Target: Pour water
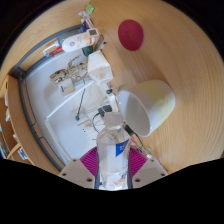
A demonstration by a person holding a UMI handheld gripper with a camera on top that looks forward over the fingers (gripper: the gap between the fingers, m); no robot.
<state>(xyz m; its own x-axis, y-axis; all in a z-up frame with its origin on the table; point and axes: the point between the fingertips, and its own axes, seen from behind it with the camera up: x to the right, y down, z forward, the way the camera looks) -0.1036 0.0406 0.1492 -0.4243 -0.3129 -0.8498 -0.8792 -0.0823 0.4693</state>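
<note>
You work over a light wooden counter [185, 110] with a white sink [55, 115] set into it on your left side. At the far end of the sink stands a faucet [68, 74], and some small things lie around it, among them a white item with a red part [78, 44]; they are too small for me to tell what they are. On the wood beyond the sink lies a round pink disc [131, 34], well apart from everything else.

Your gripper [113, 170] holds a clear plastic water bottle [113, 145] with a blue label. The bottle stands between the two fingers, and the magenta pads [91, 160] press on it from both sides, so the jaws are closed only as far as the width of the bottle allows. The bottle points away from you, with its neck toward the sink. I cannot tell if a cap is on it.

Just beside the bottle, on the right and a little ahead, a white cup [150, 104] is on the counter near the edge of the sink. It appears tilted, with its open mouth turned to the right. The neck of the bottle is near the cup, but I cannot tell if they touch.
</note>
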